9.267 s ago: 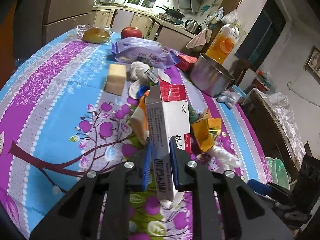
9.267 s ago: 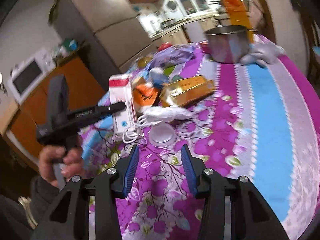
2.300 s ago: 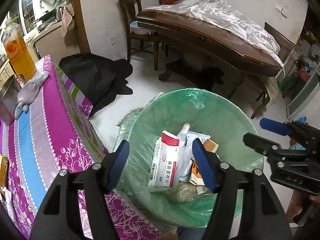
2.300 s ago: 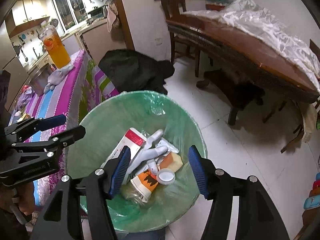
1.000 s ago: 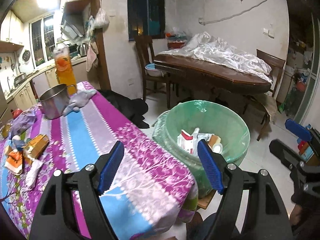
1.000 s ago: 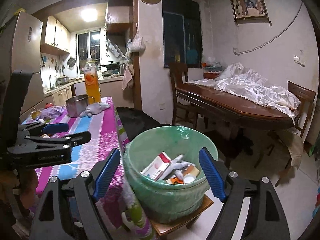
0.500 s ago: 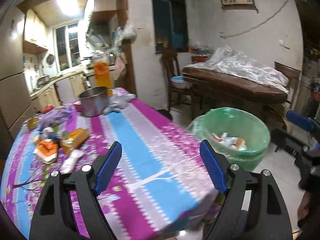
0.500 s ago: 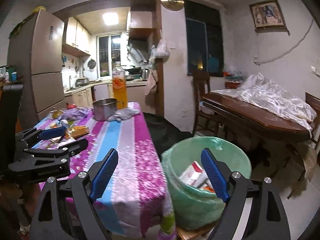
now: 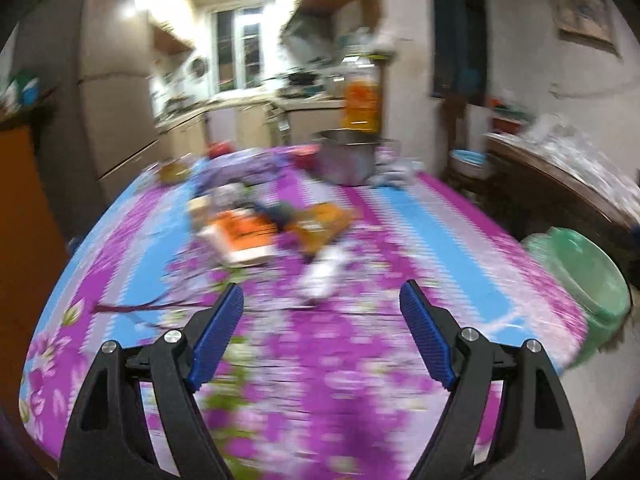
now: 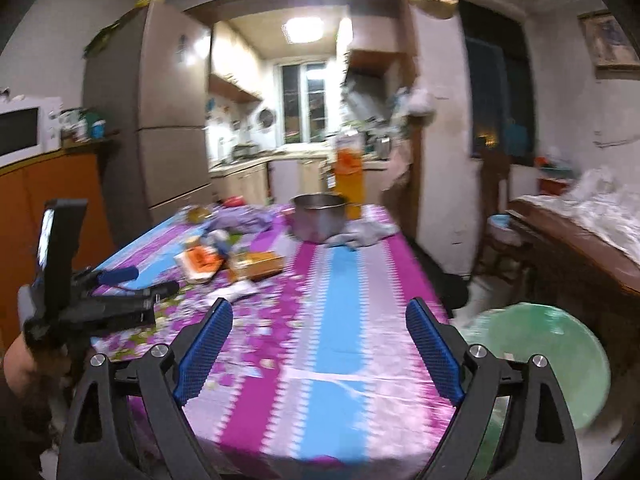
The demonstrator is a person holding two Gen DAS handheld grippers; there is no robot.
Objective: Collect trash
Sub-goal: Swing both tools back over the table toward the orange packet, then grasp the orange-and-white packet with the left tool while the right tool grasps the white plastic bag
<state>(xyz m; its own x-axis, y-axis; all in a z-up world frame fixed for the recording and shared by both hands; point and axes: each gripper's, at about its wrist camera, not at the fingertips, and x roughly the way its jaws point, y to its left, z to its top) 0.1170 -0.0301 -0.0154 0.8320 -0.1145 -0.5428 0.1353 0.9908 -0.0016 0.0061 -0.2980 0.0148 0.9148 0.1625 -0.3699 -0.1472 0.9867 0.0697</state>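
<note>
Loose trash lies mid-table on the purple and blue flowered cloth [image 9: 400, 216]: an orange carton [image 9: 244, 236], a yellow packet [image 9: 320, 224] and a white crumpled piece [image 9: 324, 276]. The right wrist view shows the same carton [image 10: 200, 262], packet [image 10: 260, 264] and white piece [image 10: 236, 290]. My left gripper [image 9: 321, 292] hangs open and empty over the near end of the table, short of the trash; it also shows as the left gripper [image 10: 156, 279] at the left. My right gripper [image 10: 320, 306] is opening, with nothing between its jaws. The green-lined bin [image 9: 580, 276] [image 10: 540, 356] stands off the table's right corner.
A steel pot [image 10: 318, 216], a tall orange drink bottle [image 10: 348, 176], grey gloves [image 10: 364, 234] and a purple bag [image 9: 244, 170] sit at the table's far end. A dark wooden table [image 10: 580, 248] stands right of the bin, an orange cabinet [image 10: 52, 200] to the left.
Both views have swung left, from the bin onto the table. The bin has slid to the right edge, and the trash pile now sits ahead of both grippers. The picture is motion-blurred.
</note>
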